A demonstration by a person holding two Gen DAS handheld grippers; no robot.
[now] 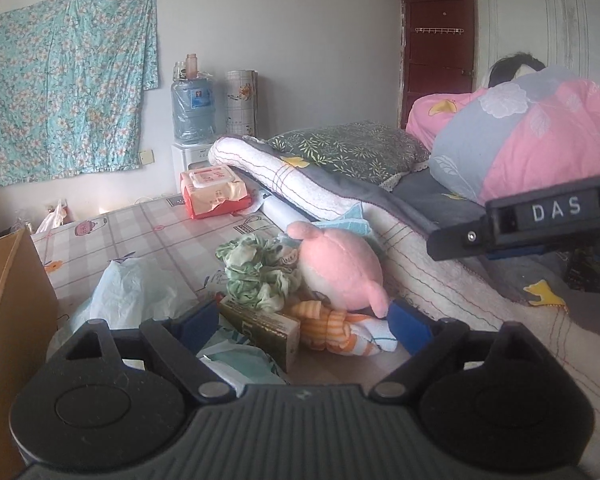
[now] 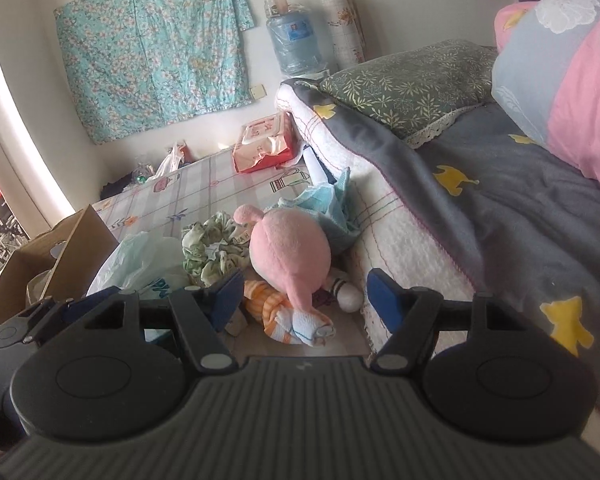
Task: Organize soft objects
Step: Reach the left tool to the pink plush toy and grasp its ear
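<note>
Soft heap, frame centre — pink plush (image 1: 340, 268), green cloth (image 1: 256, 270), striped sock (image 1: 332, 328) — wedged against the bed (image 2: 412, 236). Left tongs (image 1: 304, 322) wide, empty; right tongs (image 2: 304, 300) half-open, empty, aimed for picking.

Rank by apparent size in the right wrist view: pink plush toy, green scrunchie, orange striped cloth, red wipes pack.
1. pink plush toy, clearly largest.
2. green scrunchie and orange striped cloth look about alike; no ranking.
3. red wipes pack looks similar too, but sits farther back, so unsure.

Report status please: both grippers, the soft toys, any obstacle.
Left gripper open, empty. Right gripper open, empty. Pink plush untouched on orange doll. Green box close by.
</note>
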